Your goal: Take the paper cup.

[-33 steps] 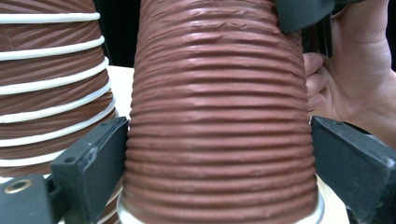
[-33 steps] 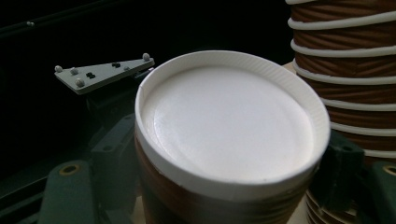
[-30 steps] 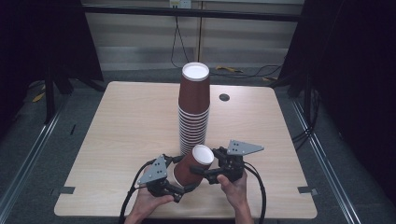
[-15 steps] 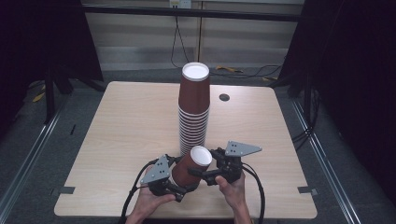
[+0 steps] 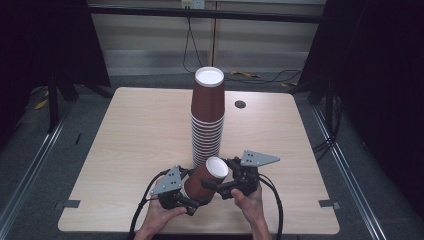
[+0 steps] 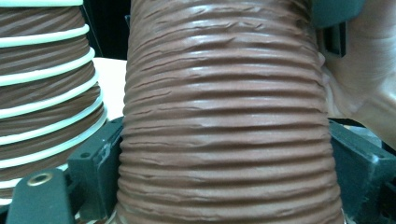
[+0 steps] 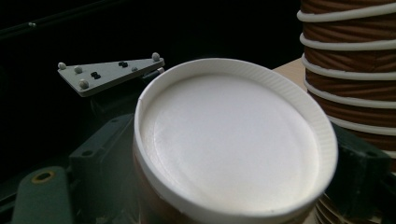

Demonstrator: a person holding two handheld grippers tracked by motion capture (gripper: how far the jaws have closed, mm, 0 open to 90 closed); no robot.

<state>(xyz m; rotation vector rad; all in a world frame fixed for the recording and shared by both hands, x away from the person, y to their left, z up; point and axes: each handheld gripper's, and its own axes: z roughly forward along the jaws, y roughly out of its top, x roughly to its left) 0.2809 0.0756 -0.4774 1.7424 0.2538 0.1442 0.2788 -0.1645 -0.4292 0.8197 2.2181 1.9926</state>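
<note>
Pale wooden table (image 5: 125, 150) carries a cup stack (image 5: 207, 120), and at its 6 o'clock both the left gripper (image 5: 187, 192), jaws just closing, and the right gripper (image 5: 220, 182) pinch one tilted brown cup (image 5: 205, 177).

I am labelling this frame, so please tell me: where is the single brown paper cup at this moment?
In the high view the single cup lies tilted near the table's front edge, between the left gripper and right gripper, just before the tall cup stack.
</note>
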